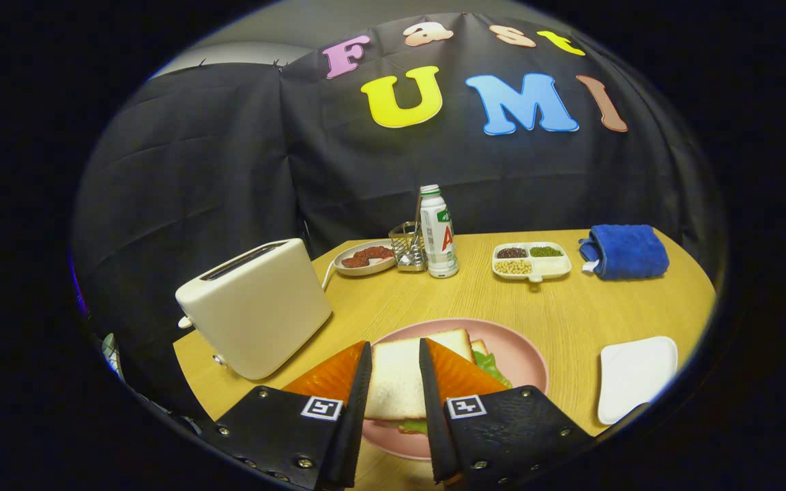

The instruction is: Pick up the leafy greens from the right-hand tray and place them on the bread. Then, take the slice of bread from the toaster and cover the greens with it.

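On the pink plate [529, 354] a top bread slice [398, 382] already covers the leafy greens [492, 368], framed by the tool [394, 354] whose fingers stand apart over it; a careless nudge could slide the slice off the lettuce.

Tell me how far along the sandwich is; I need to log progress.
It looks nearly finished. The greens already lie on the pink plate, peeking out from under the top bread slice that covers them. The white tray to the right is bare, and the toaster slots look vacant. The gripper is open, its fingers straddling the slice without pressing. Only backing away seems left.
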Available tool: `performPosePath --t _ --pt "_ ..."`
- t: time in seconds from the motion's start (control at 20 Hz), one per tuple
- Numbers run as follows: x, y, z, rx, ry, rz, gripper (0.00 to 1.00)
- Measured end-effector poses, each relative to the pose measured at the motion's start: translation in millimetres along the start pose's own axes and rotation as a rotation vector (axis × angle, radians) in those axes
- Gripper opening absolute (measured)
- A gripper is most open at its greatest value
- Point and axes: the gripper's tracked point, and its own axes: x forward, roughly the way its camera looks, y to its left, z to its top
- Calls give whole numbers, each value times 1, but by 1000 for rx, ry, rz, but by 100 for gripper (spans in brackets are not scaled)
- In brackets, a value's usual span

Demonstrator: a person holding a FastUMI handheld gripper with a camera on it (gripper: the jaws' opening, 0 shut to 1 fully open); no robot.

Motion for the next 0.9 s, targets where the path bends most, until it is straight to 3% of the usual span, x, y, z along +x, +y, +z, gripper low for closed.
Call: performPosePath --t 0.55,0.9 --pt "-49 -45 143 -141 -147 -41 46" --pt "-83 -104 165 -115 -130 -25 47"
